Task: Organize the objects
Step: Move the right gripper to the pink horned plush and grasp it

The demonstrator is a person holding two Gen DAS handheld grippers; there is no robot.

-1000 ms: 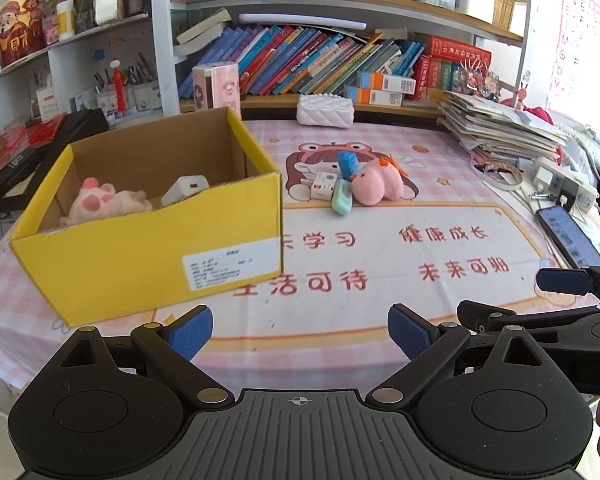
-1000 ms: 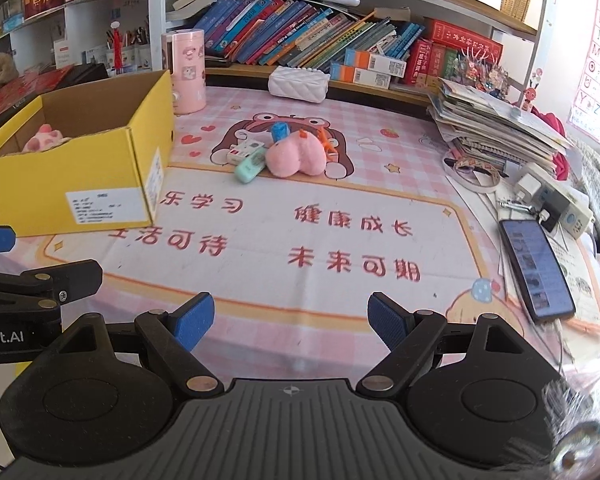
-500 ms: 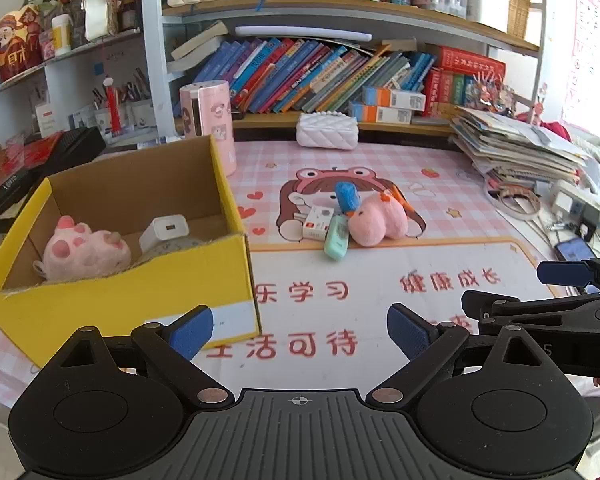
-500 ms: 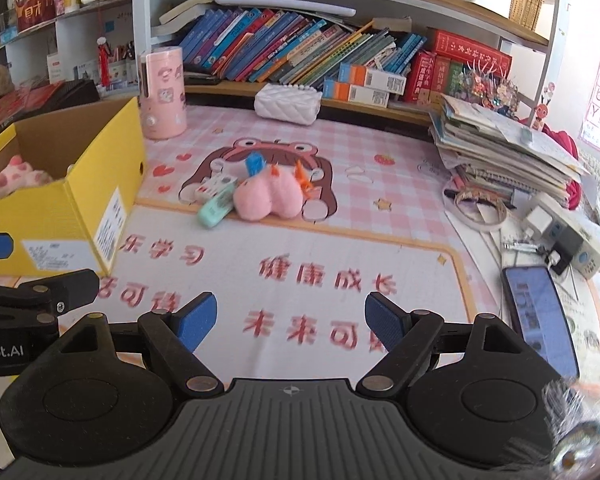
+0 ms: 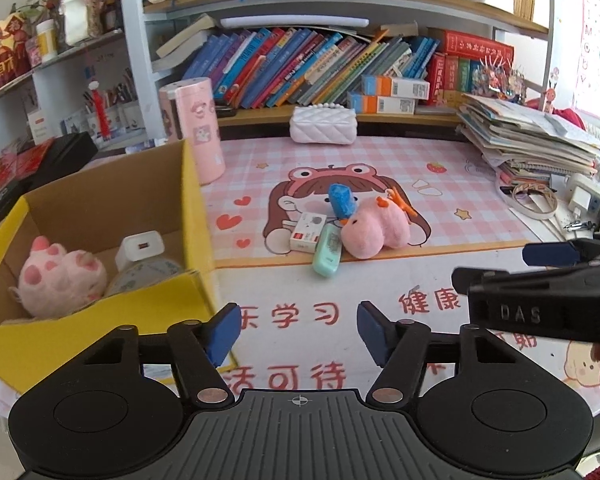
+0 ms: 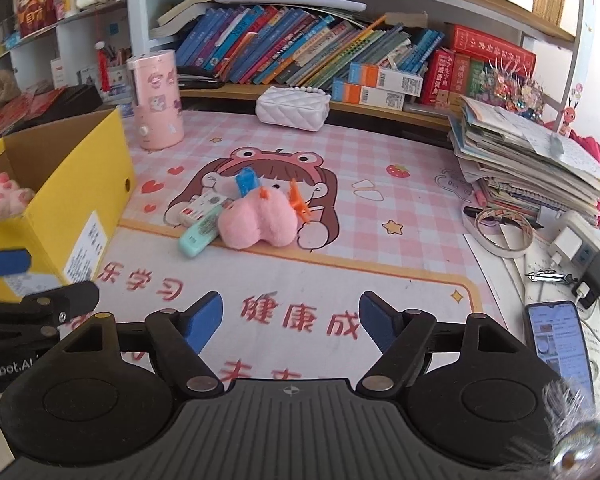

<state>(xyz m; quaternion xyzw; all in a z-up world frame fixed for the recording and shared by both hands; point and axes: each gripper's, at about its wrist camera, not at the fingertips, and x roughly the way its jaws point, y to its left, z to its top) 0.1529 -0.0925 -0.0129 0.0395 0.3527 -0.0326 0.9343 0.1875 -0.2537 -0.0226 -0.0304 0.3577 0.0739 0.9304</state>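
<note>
The things I am sorting lie in a small heap on the cartoon girl printed on the pink checked desk mat (image 5: 380, 156): a pink plush toy (image 5: 374, 229) with orange feet, a mint green correction tape (image 5: 327, 249) leaning against its left side, a small white box (image 5: 307, 232) touching that, and a blue block (image 5: 342, 199) propped behind. Left of the heap stands the yellow cardboard box (image 5: 198, 216), open on top, holding a pink paw plush (image 5: 60, 276), a white charger (image 5: 139, 249) and a round pale object I cannot name. My left gripper (image 5: 298, 330) points forward and down at the mat in front of the heap, just beside the box's near right corner; its jaws have just been closing, now half apart, with nothing between them. My right gripper (image 6: 290, 322) is tilted down the same way, level with the left one and close on its right, jaws also narrowing yet apart and empty. A phone (image 6: 556, 338) lies on papers at the mat's right edge.
</note>
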